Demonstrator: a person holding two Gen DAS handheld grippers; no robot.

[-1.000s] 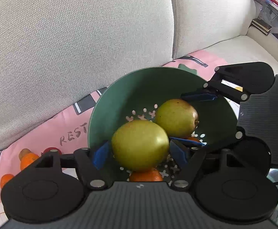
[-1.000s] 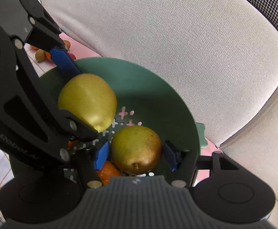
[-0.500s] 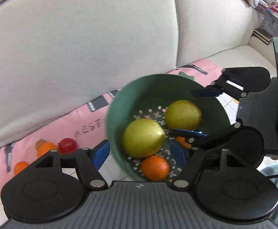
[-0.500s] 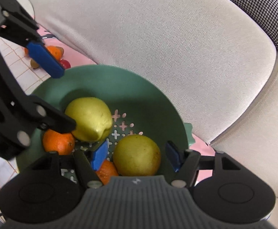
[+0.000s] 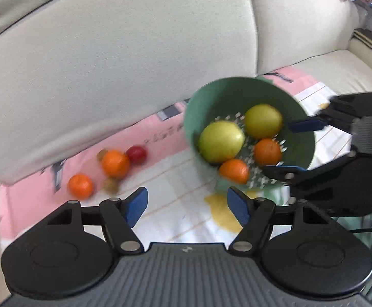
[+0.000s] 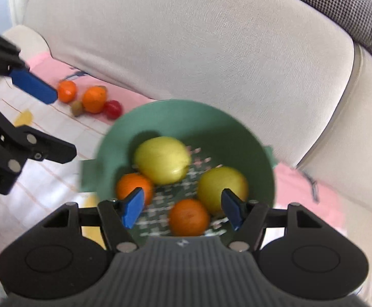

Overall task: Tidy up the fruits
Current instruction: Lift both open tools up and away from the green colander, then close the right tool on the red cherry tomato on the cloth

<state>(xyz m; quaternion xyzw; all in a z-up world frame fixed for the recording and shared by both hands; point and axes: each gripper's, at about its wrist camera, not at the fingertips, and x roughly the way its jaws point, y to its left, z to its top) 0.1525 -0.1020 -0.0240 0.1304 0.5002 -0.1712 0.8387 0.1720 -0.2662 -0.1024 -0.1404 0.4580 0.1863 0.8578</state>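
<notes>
Your left gripper (image 5: 187, 206) stood wide with nothing between its blue pads, hanging over the pale checked part of the cloth (image 5: 175, 179), just left of the green bowl (image 5: 301, 117). Your right gripper (image 6: 183, 207) had just been opening; its jaws stood moderately apart over the near side of the bowl (image 6: 175, 117), holding nothing.

The bowl sat on the cloth close against the beige sofa back (image 6: 211, 51). In it lay two yellow-green apples (image 6: 161, 160) (image 6: 220, 186) and two oranges (image 6: 133, 185) (image 6: 188, 217), all resting on its perforated bottom. The apples lay on the far side, the oranges nearer to you.

To the left of the bowl, on the pink edge of the cloth, a loose cluster waited: two oranges (image 5: 115, 163) (image 5: 80, 186), a small red fruit (image 5: 136, 154) and two little brownish fruits (image 5: 110, 185), blurred. They lay close together, near the foot of the sofa back and well apart from the bowl.
</notes>
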